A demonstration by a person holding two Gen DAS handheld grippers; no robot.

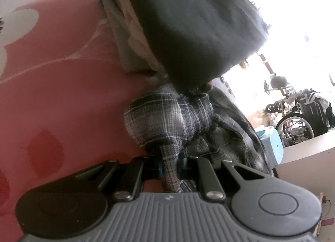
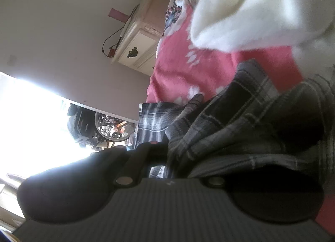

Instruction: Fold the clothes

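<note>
- Bedroom; work surface was a bed with a pink floral bedspread [image 1: 62,87]. Bright doorway behind, a wheelchair [image 1: 297,120] parked outside it, cream nightstand [image 2: 138,47] against the wall.
- Task item: grey plaid garment [image 1: 165,120], bunched up at the bed's edge, part of it hanging over the side.
- My left gripper [image 1: 169,164]: jaws closed on a twisted fold of the plaid cloth, fabric pinched right between the pads.
- My right gripper [image 2: 163,158]: jaws shut; plaid fabric draped over and across them in the right wrist view. Looked like a grip on the garment's other end, but the pads themselves were buried under cloth.
- Other laundry nearby: a dark folded garment [image 1: 199,22] stacked on beige clothes [image 1: 129,39] just past the plaid one; a white garment [image 2: 261,7] lay on the bed further up.
- Progress, my read: early on this piece. Both ends taken, nothing spread flat, no crease made.
- Left to do: lift clear, shake out, lay flat on the bedspread, fold, add to the stack.
</note>
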